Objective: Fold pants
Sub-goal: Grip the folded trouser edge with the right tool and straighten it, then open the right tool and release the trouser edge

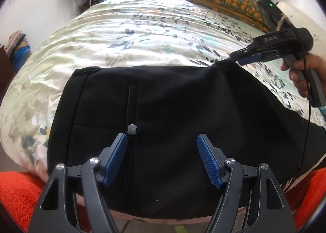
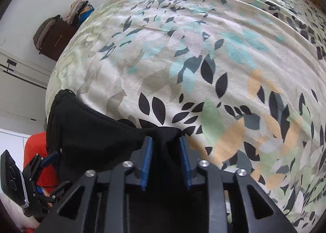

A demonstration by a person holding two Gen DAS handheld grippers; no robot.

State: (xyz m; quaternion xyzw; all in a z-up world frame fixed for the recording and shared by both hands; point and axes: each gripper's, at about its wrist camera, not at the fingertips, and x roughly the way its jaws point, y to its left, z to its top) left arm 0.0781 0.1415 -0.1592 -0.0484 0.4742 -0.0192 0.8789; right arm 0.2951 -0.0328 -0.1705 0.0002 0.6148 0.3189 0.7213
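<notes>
Pants [image 1: 173, 122], black, lie spread on the leaf-print bedspread [image 1: 122, 35] near its front edge. Above their grey button [image 1: 132, 129] the left gripper [image 1: 162, 141] hovers with jaws wide apart, gripping nothing. At the pants' far right corner, the right gripper [image 2: 166, 143] has cloth bunched between its pads; whether it pinches cannot be told.
</notes>
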